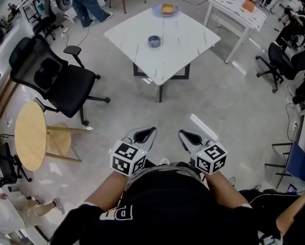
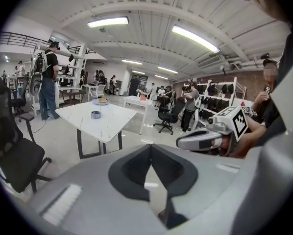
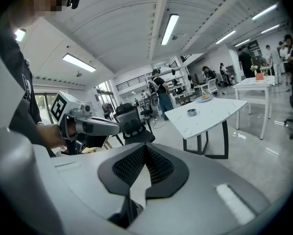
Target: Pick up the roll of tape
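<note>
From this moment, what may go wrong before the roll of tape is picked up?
1. The left gripper and right gripper both show jaws together; if not opened in time, they may push the roll of tape away.
2. The tape lies near the middle of the table, so reaching it may need a lean over the edge.

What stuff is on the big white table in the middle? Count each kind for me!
roll of tape: 1
blue plate: 1
yellowish-brown thing lying on the plate: 1
Total: 3 things on the white table
</note>
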`<state>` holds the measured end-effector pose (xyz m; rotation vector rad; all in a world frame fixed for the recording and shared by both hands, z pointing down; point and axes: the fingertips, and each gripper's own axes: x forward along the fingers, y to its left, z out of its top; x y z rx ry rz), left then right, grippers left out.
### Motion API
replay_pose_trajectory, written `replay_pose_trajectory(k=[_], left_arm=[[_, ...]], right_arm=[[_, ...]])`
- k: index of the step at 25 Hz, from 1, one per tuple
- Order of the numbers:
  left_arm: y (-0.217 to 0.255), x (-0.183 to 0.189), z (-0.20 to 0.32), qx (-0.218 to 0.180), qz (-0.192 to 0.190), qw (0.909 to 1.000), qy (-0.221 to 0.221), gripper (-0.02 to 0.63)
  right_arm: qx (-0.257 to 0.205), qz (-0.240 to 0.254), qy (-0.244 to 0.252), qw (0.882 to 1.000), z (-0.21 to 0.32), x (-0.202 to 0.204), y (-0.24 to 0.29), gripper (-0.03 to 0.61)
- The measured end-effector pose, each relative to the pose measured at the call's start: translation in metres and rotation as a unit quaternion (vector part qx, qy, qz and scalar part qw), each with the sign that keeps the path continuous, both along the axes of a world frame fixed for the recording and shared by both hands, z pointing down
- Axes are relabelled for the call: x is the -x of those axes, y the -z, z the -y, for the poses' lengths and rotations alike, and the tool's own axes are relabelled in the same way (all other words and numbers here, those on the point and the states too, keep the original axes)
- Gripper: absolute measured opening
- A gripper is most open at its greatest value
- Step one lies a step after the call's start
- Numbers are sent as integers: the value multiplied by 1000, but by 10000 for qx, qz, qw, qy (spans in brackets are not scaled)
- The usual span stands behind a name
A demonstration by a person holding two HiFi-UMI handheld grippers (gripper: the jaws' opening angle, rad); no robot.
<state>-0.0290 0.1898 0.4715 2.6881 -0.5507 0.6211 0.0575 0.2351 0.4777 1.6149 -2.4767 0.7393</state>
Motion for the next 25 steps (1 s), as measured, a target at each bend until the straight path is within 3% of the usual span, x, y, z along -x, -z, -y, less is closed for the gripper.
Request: replay_pose_trajectory(k=[10, 25], left_arm=[[-9, -5, 21, 119, 43, 9998, 147, 58], [-17, -34, 92, 156, -6, 9998, -104, 58]], right_arm=[[81, 34, 82, 9999, 22, -9, -7, 0], [270, -54, -131, 9995, 82, -36, -23, 0]])
